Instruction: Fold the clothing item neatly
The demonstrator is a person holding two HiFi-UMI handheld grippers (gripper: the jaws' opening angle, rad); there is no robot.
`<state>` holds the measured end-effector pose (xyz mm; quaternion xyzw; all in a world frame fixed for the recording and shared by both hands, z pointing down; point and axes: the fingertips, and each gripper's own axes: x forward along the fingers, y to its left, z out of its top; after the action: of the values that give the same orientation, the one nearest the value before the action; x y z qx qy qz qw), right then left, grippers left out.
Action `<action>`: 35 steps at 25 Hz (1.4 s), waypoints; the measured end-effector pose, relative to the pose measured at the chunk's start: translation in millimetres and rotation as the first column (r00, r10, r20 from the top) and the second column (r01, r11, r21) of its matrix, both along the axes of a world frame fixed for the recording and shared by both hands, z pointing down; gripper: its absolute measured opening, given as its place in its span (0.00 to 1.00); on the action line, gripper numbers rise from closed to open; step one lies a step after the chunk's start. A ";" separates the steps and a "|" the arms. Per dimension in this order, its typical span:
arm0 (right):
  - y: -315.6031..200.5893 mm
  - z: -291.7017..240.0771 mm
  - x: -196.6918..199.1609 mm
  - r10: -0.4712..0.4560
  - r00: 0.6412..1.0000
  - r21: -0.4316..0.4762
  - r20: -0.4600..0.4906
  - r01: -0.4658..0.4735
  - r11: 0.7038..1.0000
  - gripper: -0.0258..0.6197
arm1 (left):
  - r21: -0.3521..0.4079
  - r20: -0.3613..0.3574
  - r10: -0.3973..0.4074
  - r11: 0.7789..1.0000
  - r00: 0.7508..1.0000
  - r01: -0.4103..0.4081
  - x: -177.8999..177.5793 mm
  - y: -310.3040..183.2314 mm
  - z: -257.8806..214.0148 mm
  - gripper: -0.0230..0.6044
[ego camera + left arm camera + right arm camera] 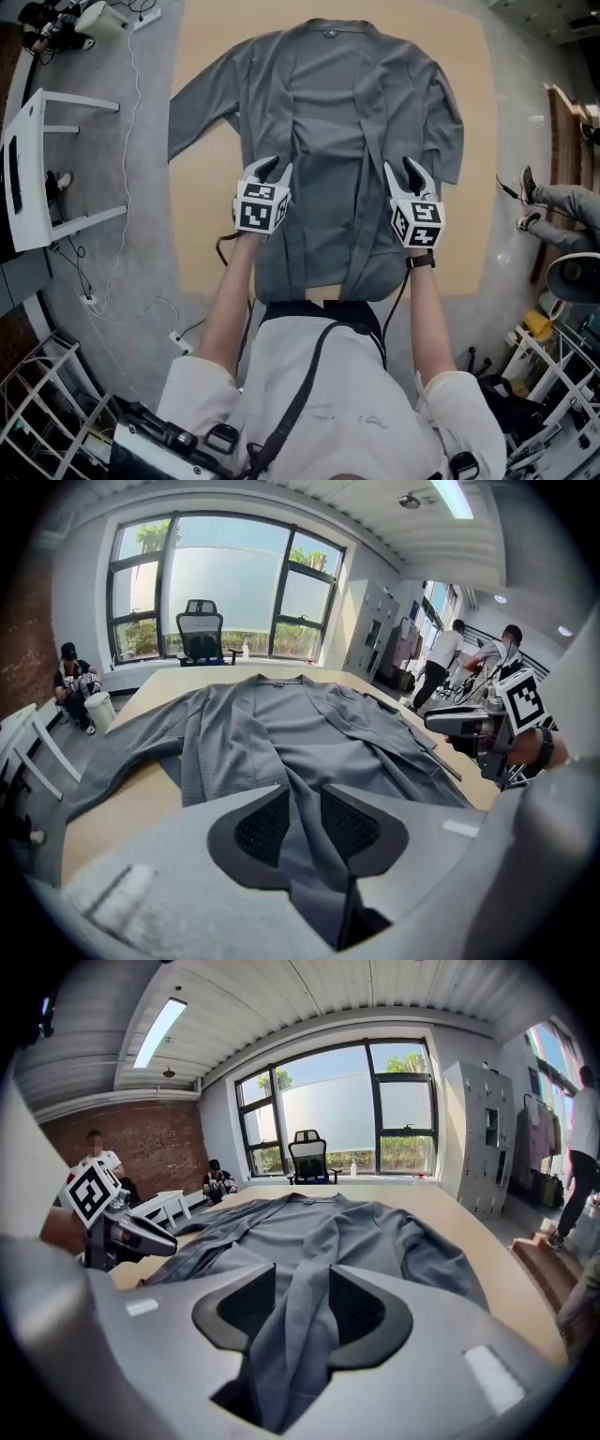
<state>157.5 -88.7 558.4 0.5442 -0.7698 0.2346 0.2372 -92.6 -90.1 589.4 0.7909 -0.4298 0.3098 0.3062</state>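
left hand-held gripper and right hand-held gripper both clamp the garment; uneven pulling could skew its fold.

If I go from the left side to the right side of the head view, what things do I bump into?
White framed stand, left hand-held gripper, right hand-held gripper, seated person's grey-trousered legs. The grey cloth garment spreads across the middle, so it is left out.

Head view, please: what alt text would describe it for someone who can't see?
Seen from above, the left gripper and right gripper each pinch a fold of a grey long-sleeved garment spread on a tan table.
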 end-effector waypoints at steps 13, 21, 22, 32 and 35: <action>22.4 76.0 -19.8 0.093 0.993 -0.175 -0.069 -0.104 0.979 0.25 | -0.064 0.080 -0.091 0.993 0.993 0.096 -2.4 29.9 53.6 0.21; 32.0 83.0 -22.5 0.039 0.993 -0.202 -0.108 -0.061 0.977 0.24 | -0.058 0.138 -0.088 0.994 0.986 0.097 -10.1 30.5 56.3 0.21; 32.1 84.4 -26.4 0.032 0.993 -0.208 -0.112 -0.055 0.977 0.24 | -0.063 0.141 -0.090 0.993 0.986 0.100 -13.3 30.1 57.2 0.21; 30.0 73.7 -25.9 0.082 0.987 -0.165 -0.136 -0.104 0.981 0.06 | -0.078 0.163 -0.083 0.992 0.983 0.097 -19.2 31.1 61.6 0.21; 28.2 60.7 -35.9 0.073 0.992 -0.147 -0.103 -0.088 0.985 0.06 | -0.087 0.175 -0.075 0.992 0.982 0.092 -19.9 30.3 65.1 0.21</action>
<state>121.6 -60.5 619.0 0.5661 -0.7148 0.2749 0.3051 -112.5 -59.8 654.5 0.7271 -0.4722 0.3837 0.3180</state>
